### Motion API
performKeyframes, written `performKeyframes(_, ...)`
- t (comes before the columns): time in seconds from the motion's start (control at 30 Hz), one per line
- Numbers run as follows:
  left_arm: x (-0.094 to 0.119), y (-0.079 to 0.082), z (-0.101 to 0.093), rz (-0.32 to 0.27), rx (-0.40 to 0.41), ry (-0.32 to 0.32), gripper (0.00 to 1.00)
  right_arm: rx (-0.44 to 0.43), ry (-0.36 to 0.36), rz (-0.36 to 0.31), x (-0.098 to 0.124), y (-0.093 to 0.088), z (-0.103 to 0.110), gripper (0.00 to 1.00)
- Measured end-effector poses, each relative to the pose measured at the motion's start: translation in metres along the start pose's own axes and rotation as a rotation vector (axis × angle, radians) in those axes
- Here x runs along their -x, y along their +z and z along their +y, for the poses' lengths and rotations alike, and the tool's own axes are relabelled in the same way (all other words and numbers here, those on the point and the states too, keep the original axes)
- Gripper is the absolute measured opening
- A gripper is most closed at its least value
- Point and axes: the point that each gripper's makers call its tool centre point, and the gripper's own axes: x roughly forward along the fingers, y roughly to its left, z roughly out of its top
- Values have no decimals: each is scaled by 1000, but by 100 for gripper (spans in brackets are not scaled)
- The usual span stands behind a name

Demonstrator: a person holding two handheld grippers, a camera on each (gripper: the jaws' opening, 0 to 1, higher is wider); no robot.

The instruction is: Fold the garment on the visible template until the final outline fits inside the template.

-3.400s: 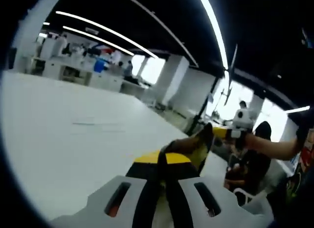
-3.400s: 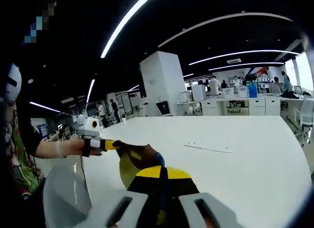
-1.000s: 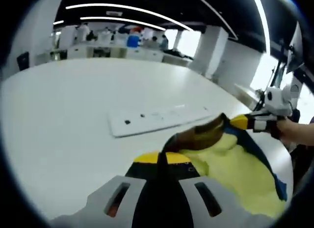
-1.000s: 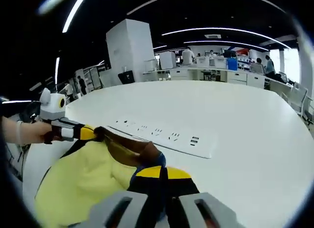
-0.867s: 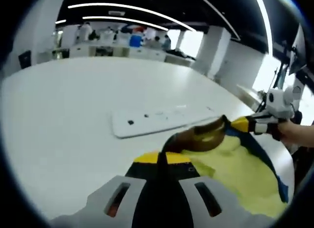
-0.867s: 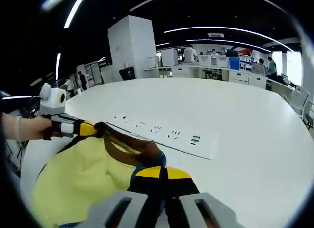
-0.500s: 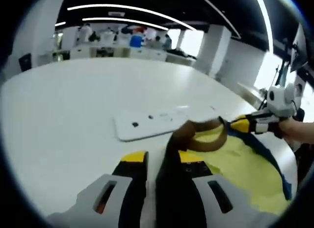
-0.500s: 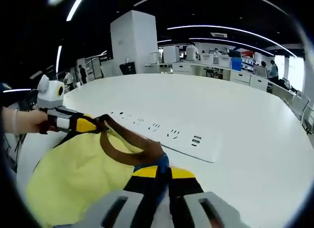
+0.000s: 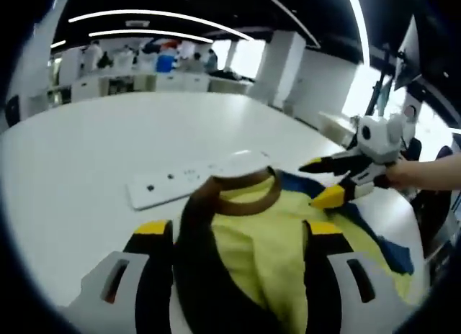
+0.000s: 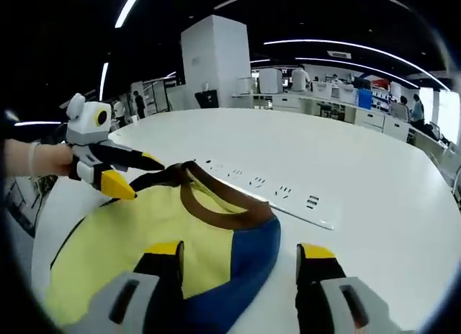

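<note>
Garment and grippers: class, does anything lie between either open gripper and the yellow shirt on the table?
Nothing visible does. The yellow shirt lies flat directly under the open right gripper and left gripper. The white power strip sits just beyond its brown collar, not between.

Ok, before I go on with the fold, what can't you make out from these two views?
- Template outline: not discernible on the white table in either view.
- Garment near hem: cut off at the bottom of both views, behind the gripper bodies.
- Markings on the white strip: too small to read.
- Sleeves: in the left gripper view, only blue edges show, shape unclear.
</note>
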Motion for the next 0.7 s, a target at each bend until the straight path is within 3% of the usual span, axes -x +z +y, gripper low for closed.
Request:
performKeyframes(0.2, 14, -2, -19, 2, -36, -41, 99, -19, 18, 25, 11, -6, 3, 77)
performKeyframes(0.4, 36, -6, -42, -4, -20, -79, 99, -45, 34, 6, 32, -6, 12, 82)
performKeyframes(0.53, 51, -8, -52, -26, 3, -79, 99, -25, 42, 28, 46, -12, 16, 81)
performKeyframes(0.7, 70, -10, -57, -40, 20, -64, 99, -53, 45, 8, 69, -11, 25, 82)
